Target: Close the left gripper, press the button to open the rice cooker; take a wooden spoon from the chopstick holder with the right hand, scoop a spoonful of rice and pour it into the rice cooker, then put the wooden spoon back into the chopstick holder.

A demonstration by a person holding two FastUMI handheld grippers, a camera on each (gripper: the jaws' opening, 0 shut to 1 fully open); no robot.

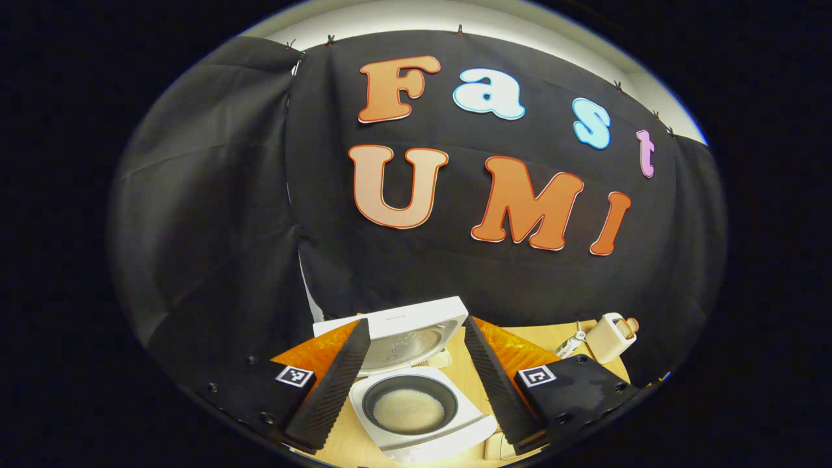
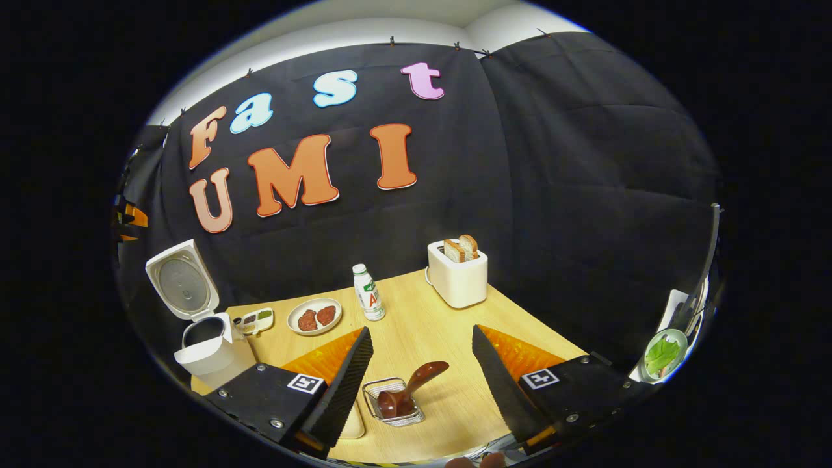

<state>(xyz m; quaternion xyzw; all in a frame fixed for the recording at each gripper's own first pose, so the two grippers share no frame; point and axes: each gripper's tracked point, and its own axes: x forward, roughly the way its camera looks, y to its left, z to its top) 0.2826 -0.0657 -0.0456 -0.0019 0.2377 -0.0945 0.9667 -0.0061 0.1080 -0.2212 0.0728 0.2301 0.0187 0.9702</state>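
Note:
The white rice cooker (image 1: 416, 396) stands open with its lid (image 1: 406, 335) raised, and rice lies in its dark inner pot (image 1: 409, 409). My left gripper (image 1: 413, 383) hovers open above it, a finger on either side. In the right gripper view the cooker (image 2: 208, 344) stands at the far left with its lid up. The brown wooden spoon (image 2: 409, 390) leans in the wire chopstick holder (image 2: 393, 403) on the wooden table (image 2: 442, 325). My right gripper (image 2: 422, 383) is open, its fingers well apart above and around the holder, touching nothing.
A white toaster (image 2: 458, 276) with bread slices, a small bottle (image 2: 368, 292), a plate with meat patties (image 2: 315, 316) and a small divided dish (image 2: 255, 320) stand behind. A green-filled bowl (image 2: 663, 354) sits at the far right. A pale container (image 2: 354, 422) lies beside the holder.

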